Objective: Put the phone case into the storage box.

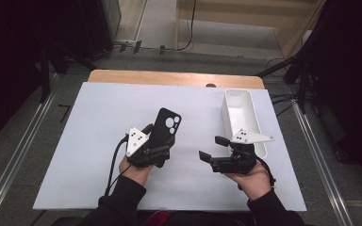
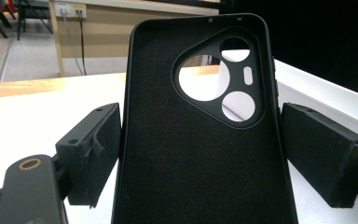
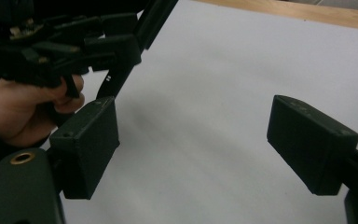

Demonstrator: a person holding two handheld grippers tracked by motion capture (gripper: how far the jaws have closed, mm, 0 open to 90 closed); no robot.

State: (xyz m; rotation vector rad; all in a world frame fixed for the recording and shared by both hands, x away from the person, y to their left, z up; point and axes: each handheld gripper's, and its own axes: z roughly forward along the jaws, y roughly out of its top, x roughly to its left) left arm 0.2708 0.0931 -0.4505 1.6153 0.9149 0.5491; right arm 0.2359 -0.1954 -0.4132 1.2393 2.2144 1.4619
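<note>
The left gripper (image 1: 158, 143) pinches a black phone case (image 1: 166, 126) by its long side edges near the lower end. In the left gripper view the case (image 2: 177, 154) stands between the two pads (image 2: 93, 149), its inner face toward the camera and its camera cut-out uppermost. Its long axis runs in line with the gripper and rises up and away from the person, clear of the white table (image 1: 103, 136).

The right gripper (image 1: 209, 148) is spread and holds nothing; bare table shows between its pads (image 3: 307, 140) in the right gripper view. It points sideways toward the left hand (image 1: 134, 172), and the case lies off to its left and slightly farther from the person, well apart from its jaws.

The white tray (image 1: 254, 117) stands just beyond the right hand (image 1: 252, 181), so the right side is the nearer one to it. Judgement: any hand-over or placement into the tray requires travel across the gap between the two grippers, with the free upper end of the case as the accessible part.
</note>
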